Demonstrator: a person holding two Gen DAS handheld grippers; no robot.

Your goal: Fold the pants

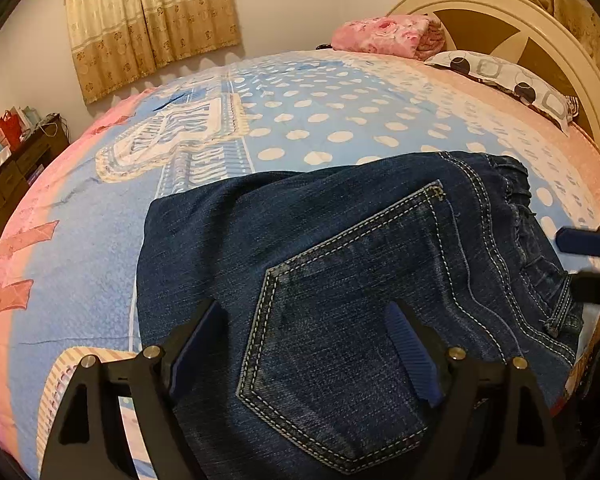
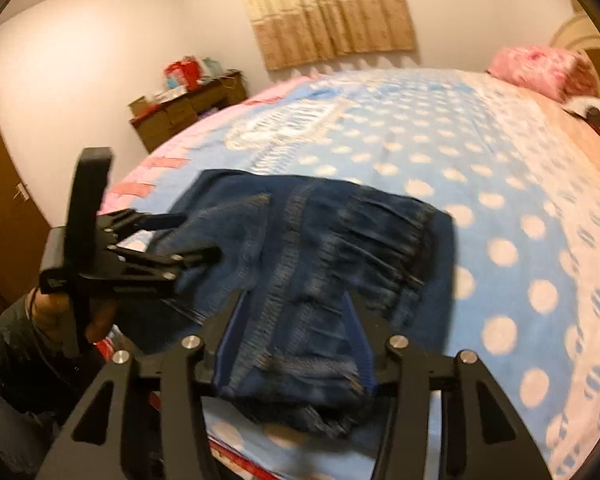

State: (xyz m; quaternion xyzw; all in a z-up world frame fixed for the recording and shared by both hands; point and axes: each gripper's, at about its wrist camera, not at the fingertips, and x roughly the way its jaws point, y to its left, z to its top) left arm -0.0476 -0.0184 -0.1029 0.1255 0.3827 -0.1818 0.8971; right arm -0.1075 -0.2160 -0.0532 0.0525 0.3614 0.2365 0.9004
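Note:
Dark blue jeans (image 1: 340,280) lie folded into a compact stack on the bed near its front edge, back pocket up. My left gripper (image 1: 304,320) is open, its jaws spread over the pocket area, holding nothing. My right gripper (image 2: 294,304) is open over the elastic waistband end of the jeans (image 2: 320,248), its jaws either side of the fabric. The left gripper also shows in the right wrist view (image 2: 196,236) at the jeans' left edge. The right gripper's fingertips (image 1: 580,240) show at the right edge of the left wrist view.
The bed has a blue polka-dot cover (image 1: 320,120) with pink borders. A pink folded blanket (image 1: 388,36) and a patterned pillow (image 1: 508,80) lie by the headboard (image 1: 500,12). A dark cabinet (image 2: 188,108) with clutter stands beyond the bed's left side, under curtains (image 2: 328,8).

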